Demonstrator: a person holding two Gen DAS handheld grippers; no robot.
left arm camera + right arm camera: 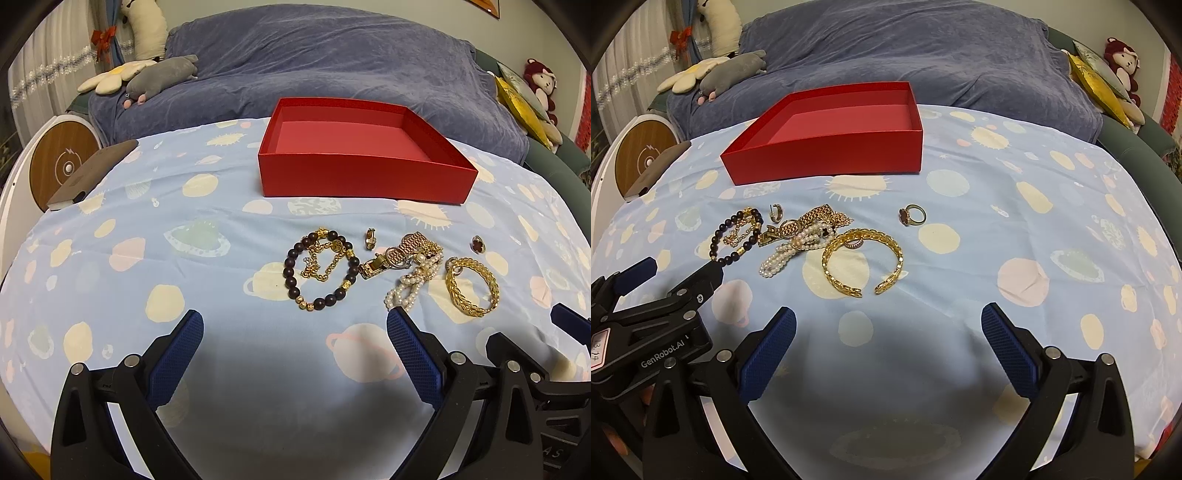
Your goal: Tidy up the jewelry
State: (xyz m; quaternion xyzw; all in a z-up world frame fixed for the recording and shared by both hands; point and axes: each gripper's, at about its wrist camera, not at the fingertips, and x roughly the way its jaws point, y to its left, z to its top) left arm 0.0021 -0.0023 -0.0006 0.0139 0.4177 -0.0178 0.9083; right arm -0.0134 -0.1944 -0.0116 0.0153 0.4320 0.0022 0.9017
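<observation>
Probably home: sofa point(332, 62), plush toys point(541, 83)

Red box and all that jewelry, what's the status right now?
Left gripper open, right gripper open, both holding nothing. Red cardboard box holds nothing; gold cuff bracelet, dark bead bracelet lie on cloth. Path unobstructed.

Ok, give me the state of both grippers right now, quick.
Left gripper: open, holding nothing, hovering over the cloth short of the jewelry.
Right gripper: open, holding nothing, just short of the gold bangle.
</observation>
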